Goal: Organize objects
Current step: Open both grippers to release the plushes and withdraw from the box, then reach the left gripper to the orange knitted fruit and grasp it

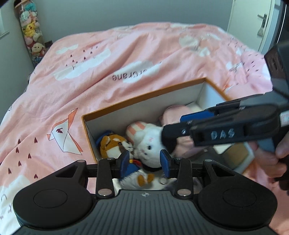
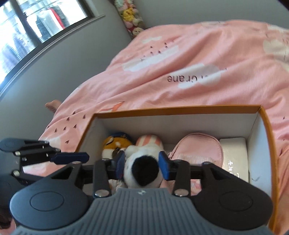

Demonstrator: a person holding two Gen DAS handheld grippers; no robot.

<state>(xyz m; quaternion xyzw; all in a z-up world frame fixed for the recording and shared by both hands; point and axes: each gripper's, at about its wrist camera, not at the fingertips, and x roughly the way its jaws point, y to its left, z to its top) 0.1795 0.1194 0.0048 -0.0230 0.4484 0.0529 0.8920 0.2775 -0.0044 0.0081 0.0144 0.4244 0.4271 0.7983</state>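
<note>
A bed (image 1: 126, 54) fills most of both views, covered by a rumpled pink duvet (image 2: 180, 45) printed with white clouds, small dark hearts and an origami crane. Grey walls (image 1: 108, 10) close the room; a window (image 2: 36, 23) shows in the right wrist view, a white door (image 1: 252, 23) in the left wrist view, and a tall column of plush toys (image 1: 31, 30) stands in the corner. On the duvet sits an open box (image 2: 180, 109) with orange rim and white walls. Inside it, from one end to the other, lie an orange fox plush (image 1: 113, 144), a white bunny plush (image 1: 150, 146), a pink pouch (image 2: 198, 146) and a white case (image 2: 234, 157). The right gripper (image 2: 141, 165) sits over the box, jaws partly apart with the bunny plush's black end between them, the pads seeming to touch its sides. The left gripper (image 1: 145, 161) hovers above the two plushes, jaws partly apart, gripping nothing.
</note>
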